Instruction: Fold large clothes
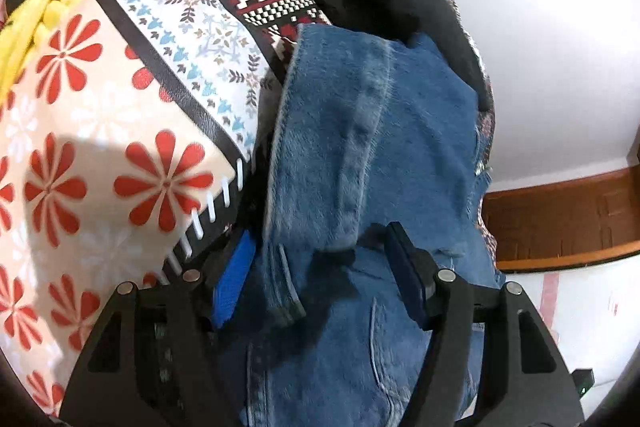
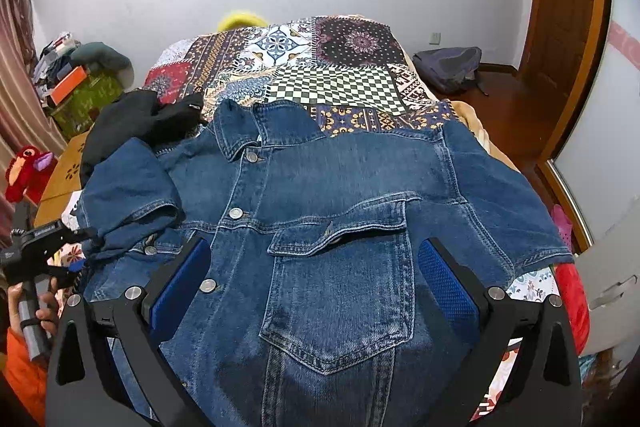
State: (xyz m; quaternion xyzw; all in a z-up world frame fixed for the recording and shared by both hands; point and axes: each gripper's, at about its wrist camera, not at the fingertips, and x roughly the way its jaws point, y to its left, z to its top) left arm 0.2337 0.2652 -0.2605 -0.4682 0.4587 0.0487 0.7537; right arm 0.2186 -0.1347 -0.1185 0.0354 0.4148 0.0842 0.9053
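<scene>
A blue denim jacket (image 2: 340, 211) lies front up on the bed, collar at the far side, chest pocket near me. Its left sleeve (image 2: 132, 187) is folded in over the front. My right gripper (image 2: 316, 275) is open just above the jacket's lower front, its blue pads (image 2: 448, 283) on either side of the pocket. My left gripper (image 1: 320, 267) is open, with bunched sleeve denim (image 1: 360, 147) between its spread fingers. It also shows in the right wrist view (image 2: 76, 251) at the sleeve cuff on the left edge.
A patchwork quilt (image 2: 328, 75) covers the bed. A black garment (image 2: 140, 123) lies by the jacket's left shoulder. A flower-print blanket (image 1: 100, 167) and yellow cloth (image 1: 36, 23) lie to the left. A backpack (image 2: 448, 67) sits on the floor beside a wooden door (image 2: 568, 27).
</scene>
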